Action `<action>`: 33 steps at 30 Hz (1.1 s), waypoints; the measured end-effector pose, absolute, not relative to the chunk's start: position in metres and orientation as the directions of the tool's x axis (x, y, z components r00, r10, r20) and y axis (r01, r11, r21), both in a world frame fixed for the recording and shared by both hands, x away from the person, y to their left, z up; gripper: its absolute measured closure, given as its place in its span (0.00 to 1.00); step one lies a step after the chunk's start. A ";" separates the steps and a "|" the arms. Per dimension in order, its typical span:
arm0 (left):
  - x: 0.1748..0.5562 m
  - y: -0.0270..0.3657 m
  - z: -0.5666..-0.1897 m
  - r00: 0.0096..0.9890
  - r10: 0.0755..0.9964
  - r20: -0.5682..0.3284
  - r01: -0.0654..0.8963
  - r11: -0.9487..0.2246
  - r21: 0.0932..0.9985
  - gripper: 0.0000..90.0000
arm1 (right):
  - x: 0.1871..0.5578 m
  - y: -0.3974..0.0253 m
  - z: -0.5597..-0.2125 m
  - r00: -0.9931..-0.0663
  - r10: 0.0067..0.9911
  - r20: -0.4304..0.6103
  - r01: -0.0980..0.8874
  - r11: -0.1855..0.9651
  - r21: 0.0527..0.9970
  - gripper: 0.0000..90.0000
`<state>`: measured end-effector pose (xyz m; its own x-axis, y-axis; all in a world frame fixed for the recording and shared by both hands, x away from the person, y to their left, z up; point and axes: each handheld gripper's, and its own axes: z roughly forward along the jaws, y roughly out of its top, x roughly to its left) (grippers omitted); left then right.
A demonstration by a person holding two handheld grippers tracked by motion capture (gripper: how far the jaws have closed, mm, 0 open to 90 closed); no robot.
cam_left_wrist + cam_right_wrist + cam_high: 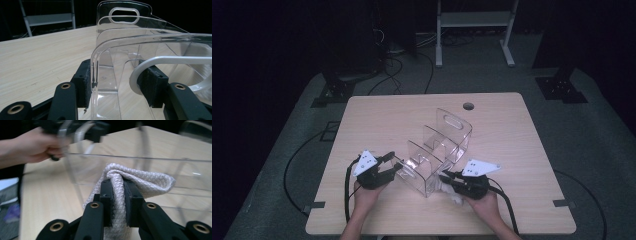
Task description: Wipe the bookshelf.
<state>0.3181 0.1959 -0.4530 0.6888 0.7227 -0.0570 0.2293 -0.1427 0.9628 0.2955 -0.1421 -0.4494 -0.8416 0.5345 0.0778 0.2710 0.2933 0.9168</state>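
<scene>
High view: a clear plastic organizer [439,150] with several dividers is seen lying at the middle of the wooden table [377,115]. The left gripper [393,164] is set at the organizer's near left end, and the right gripper [447,178] is held at its near right side, with a pale cloth [453,194] bunched under it.

Left gripper view: the organizer's [130,50] end wall is seen between the two jaws, which are spread narrowly either side of it; whether the wall is actually pinched cannot be told.

Right gripper view: the woven cloth [130,182] is clamped tight between the jaws and pressed against the clear wall [150,167]. The person's other hand [37,147] is seen beyond, blurred.
</scene>
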 end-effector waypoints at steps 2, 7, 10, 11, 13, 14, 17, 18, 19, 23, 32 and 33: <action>0.319 0.194 -0.453 0.668 0.742 -0.055 0.235 -0.140 0.962 0.53 | 0.302 -0.148 -0.451 -0.824 0.558 0.097 0.294 0.276 0.915 0.87; 0.318 0.185 -0.450 0.611 0.792 -0.011 0.234 -0.167 0.958 0.52 | 0.296 -0.135 -0.453 -0.848 0.524 0.076 0.273 0.311 0.910 0.87; 0.319 0.186 -0.450 0.625 0.781 -0.017 0.235 -0.167 0.958 0.53 | 0.300 -0.143 -0.449 -0.834 0.546 0.072 0.276 0.302 0.912 0.87; 0.319 0.186 -0.450 0.630 0.777 -0.014 0.230 -0.169 0.958 0.54 | 0.303 -0.148 -0.448 -0.827 0.558 0.073 0.278 0.293 0.915 0.87; 0.320 0.186 -0.451 0.636 0.771 -0.015 0.226 -0.167 0.960 0.54 | 0.313 -0.167 -0.438 -0.797 0.599 0.076 0.283 0.259 0.923 0.87; 0.320 0.186 -0.451 0.640 0.768 -0.013 0.223 -0.170 0.960 0.54 | 0.313 -0.167 -0.438 -0.797 0.599 0.076 0.283 0.259 0.923 0.87; 0.320 0.185 -0.451 0.656 0.755 -0.005 0.215 -0.181 0.960 0.54 | 0.322 -0.179 -0.425 -0.777 0.627 0.054 0.268 0.252 0.930 0.87; 0.320 0.185 -0.451 0.658 0.753 -0.005 0.215 -0.181 0.960 0.54 | 0.326 -0.183 -0.419 -0.771 0.635 0.042 0.259 0.253 0.932 0.87; 0.320 0.186 -0.450 0.664 0.748 -0.005 0.216 -0.185 0.959 0.54 | 0.329 -0.186 -0.415 -0.766 0.642 0.032 0.250 0.252 0.935 0.87; 0.322 0.186 -0.451 0.674 0.739 -0.010 0.214 -0.182 0.960 0.54 | 0.349 -0.193 -0.397 -0.759 0.650 0.032 0.249 0.244 0.937 0.87; 0.324 0.188 -0.451 0.691 0.722 -0.004 0.206 -0.191 0.960 0.54 | 0.369 -0.188 -0.404 -0.767 0.639 0.067 0.304 0.270 0.914 0.88; 0.324 0.189 -0.451 0.693 0.720 -0.005 0.205 -0.191 0.960 0.54 | 0.369 -0.188 -0.404 -0.766 0.638 0.074 0.311 0.267 0.912 0.88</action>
<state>0.3239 0.1887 -0.4507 0.6934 0.7205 -0.0048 0.2055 -0.1913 0.9598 0.3687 -0.1878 -0.4039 -0.7663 0.6382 0.0743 0.3106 0.2667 0.9123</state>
